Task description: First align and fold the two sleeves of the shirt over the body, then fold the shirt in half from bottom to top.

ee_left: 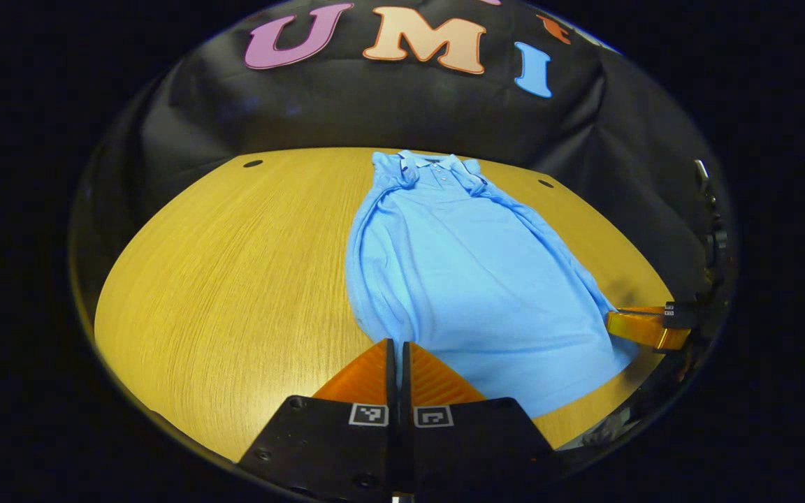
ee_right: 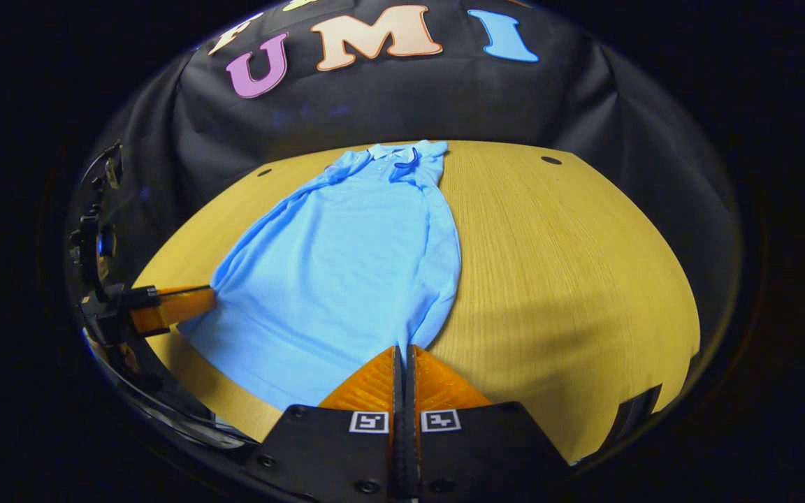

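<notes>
We see one blue shirt lying flat on the wooden table, collar toward the far edge, hem toward the near edge, both sleeves already folded in over the body. Two small dark holes mark the table's far corners. There are two grippers. The left gripper has its fingers pressed together at the shirt's near left hem corner; the right gripper is likewise clenched at the near right hem corner. We cannot tell whether cloth is pinched between either pair.
</notes>
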### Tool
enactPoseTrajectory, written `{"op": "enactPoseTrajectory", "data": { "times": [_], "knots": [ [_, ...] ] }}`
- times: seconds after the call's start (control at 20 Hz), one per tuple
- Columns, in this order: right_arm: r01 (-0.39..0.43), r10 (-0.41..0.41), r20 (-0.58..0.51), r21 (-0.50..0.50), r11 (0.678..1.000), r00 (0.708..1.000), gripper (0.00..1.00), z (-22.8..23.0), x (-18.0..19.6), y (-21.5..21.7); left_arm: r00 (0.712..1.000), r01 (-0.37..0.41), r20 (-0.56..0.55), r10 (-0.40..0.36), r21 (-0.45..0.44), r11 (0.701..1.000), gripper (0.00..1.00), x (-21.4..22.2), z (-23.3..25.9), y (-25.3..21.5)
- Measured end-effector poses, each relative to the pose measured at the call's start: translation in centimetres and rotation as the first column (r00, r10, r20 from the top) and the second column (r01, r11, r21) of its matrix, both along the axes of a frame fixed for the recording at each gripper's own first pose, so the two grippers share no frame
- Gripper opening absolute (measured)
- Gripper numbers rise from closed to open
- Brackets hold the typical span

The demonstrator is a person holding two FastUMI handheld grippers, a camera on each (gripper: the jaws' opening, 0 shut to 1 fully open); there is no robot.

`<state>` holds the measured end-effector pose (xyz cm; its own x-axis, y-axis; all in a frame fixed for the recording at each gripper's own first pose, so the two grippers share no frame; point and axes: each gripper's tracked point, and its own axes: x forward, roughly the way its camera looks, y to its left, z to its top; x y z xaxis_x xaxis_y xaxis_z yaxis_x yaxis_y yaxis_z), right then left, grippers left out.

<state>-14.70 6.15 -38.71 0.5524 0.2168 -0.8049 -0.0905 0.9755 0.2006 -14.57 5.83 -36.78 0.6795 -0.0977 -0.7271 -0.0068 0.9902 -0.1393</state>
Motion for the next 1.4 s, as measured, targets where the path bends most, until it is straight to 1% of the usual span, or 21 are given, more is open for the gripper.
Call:
{"op": "enactPoseTrajectory", "data": {
  "times": [0.15, 0.3, 0.45, 0.65, 1.05, 1.25, 1.4],
  "knots": [
    [0.012, -0.015, 0.067, 0.051, 0.999, 0.998, 0.02, 3.4, 3.1, 0.6, 0.999, 0.012, 0.040, -0.011, -0.030, 0.999, 0.00, 2.4, 2.8, 0.1],
    [0.027, -0.036, 0.118, 0.078, 0.997, 0.992, 0.02, 5.8, 7.3, 0.8, 0.997, 0.024, 0.073, -0.019, -0.064, 0.998, 0.00, 5.5, 5.3, -0.1],
    [0.058, -0.075, 0.165, 0.106, 0.993, 0.983, 0.02, 7.3, 11.7, 0.6, 0.992, 0.031, 0.123, -0.020, -0.090, 0.995, 0.00, 9.6, 7.6, -0.1],
    [0.091, -0.119, 0.214, 0.136, 0.987, 0.970, 0.02, 8.9, 17.5, 0.0, 0.984, 0.043, 0.176, -0.027, -0.089, 0.995, 0.00, 15.3, 9.6, 0.6],
    [0.133, -0.173, 0.303, 0.149, 0.980, 0.937, 0.02, 9.5, 29.6, -0.2, 0.969, 0.028, 0.246, 0.000, -0.109, 0.994, 0.00, 27.4, 11.1, 3.2],
    [0.158, -0.199, 0.321, 0.147, 0.976, 0.926, 0.03, 8.1, 34.9, -0.4, 0.960, 0.049, 0.278, -0.020, -0.098, 0.994, 0.00, 33.3, 10.7, 3.8],
    [0.181, -0.222, 0.328, 0.151, 0.972, 0.918, 0.02, 6.2, 38.8, -0.5, 0.959, 0.071, 0.278, -0.046, -0.078, 0.994, 0.00, 37.0, 9.1, 3.9]
  ]
}}
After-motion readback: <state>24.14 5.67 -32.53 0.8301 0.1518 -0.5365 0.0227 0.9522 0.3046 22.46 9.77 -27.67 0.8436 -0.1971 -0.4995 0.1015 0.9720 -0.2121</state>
